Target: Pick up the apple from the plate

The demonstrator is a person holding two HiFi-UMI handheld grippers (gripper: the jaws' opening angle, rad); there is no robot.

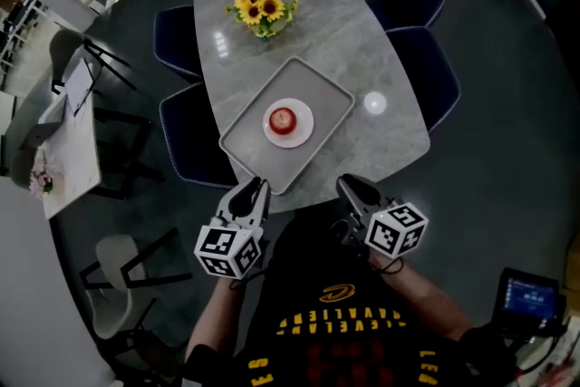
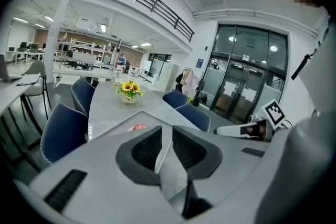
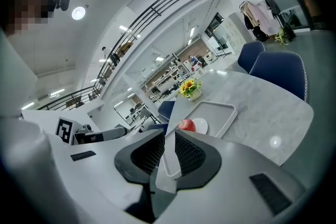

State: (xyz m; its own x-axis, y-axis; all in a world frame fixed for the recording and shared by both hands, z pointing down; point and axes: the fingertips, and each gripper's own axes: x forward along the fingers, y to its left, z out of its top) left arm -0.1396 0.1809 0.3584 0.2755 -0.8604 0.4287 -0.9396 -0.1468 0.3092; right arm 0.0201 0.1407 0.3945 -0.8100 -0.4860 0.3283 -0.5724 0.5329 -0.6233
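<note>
- In the head view, the red apple [image 1: 283, 119] sits on a white plate [image 1: 304, 130] in the middle of a grey tray [image 1: 332, 95] on the marble bench [image 1: 362, 41]. A vase of sunflowers [image 1: 264, 9] stands at 11 o'clock from it.
- The same view puts the left gripper [image 1: 253, 192] at 7 o'clock of the plate and the right gripper [image 1: 352, 187] at 5 o'clock. Both are at the bench's near edge and clear of the apple.
- In the left gripper view, its fingers [image 2: 148, 148] stand slightly apart with nothing between them. Only a red sliver of apple peeps over the gripper body.
- In the right gripper view, its fingers [image 3: 149, 155] are likewise a narrow gap apart and empty. Apple, plate and tray lie in full sight at 12 o'clock.
</note>
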